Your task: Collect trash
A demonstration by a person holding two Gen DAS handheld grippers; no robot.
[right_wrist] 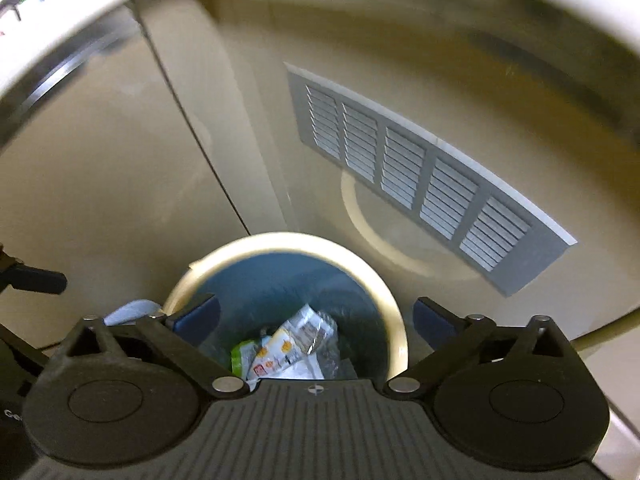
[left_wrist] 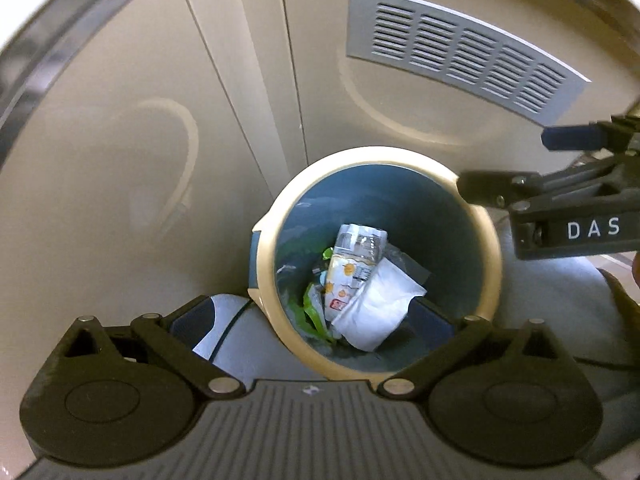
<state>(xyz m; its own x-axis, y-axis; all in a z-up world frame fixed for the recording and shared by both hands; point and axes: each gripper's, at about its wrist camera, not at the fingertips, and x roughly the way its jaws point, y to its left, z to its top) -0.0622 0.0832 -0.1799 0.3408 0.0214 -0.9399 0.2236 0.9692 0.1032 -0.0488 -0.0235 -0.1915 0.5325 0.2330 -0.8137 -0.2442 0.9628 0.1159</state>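
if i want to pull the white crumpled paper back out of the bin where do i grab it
Grip the white crumpled paper by its upper right corner, coming straight down through the bin mouth. It lies on top of the bottle and wrappers, that corner lifted free. The walls probably block any side approach.

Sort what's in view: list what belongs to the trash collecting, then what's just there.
Job:
bin
bottle
printed wrapper
white paper
green wrapper
left gripper, open, empty
right gripper, open, empty

Just there:
vent
cabinet door
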